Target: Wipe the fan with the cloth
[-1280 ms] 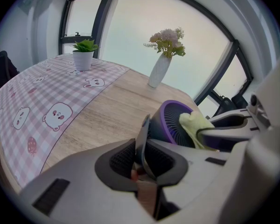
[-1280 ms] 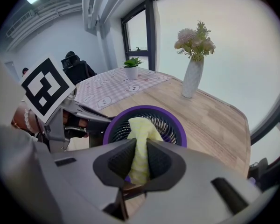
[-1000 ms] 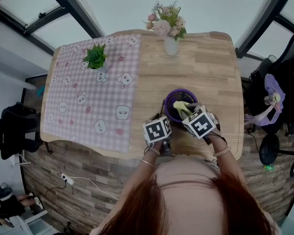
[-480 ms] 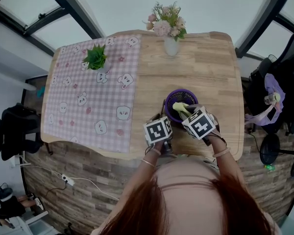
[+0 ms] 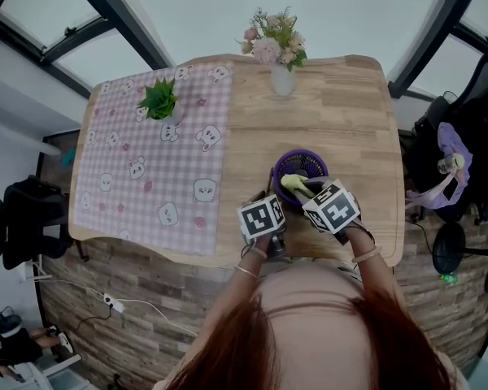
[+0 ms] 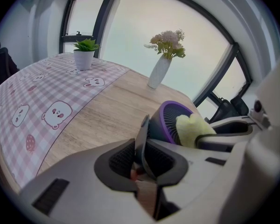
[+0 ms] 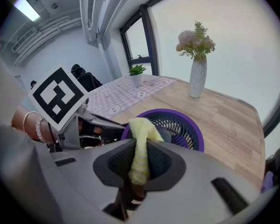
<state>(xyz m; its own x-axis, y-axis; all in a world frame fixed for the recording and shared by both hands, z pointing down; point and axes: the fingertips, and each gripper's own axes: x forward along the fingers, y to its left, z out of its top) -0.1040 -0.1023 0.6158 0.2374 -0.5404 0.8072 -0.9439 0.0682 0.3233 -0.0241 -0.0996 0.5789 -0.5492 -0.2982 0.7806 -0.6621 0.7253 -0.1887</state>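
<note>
A small purple fan (image 5: 300,171) with a dark grille lies face-up near the front edge of the wooden table (image 5: 342,112). My right gripper (image 5: 307,192) is shut on a yellow cloth (image 7: 141,139), and the cloth's free end rests on the fan's grille (image 7: 177,125). The cloth (image 6: 192,129) shows against the purple rim (image 6: 165,120) in the left gripper view. My left gripper (image 5: 270,210) is shut on a thin dark part of the fan (image 6: 142,141) at its near left side, holding it.
A pink checked mat (image 5: 150,161) with bear prints covers the table's left half, with a small potted plant (image 5: 159,97) on it. A white vase of flowers (image 5: 281,51) stands at the far edge. Chairs and a bag are off the table's right side (image 5: 451,161).
The right gripper and the cloth have slid slightly left across the fan's grille. The left gripper has stayed put on the fan.
</note>
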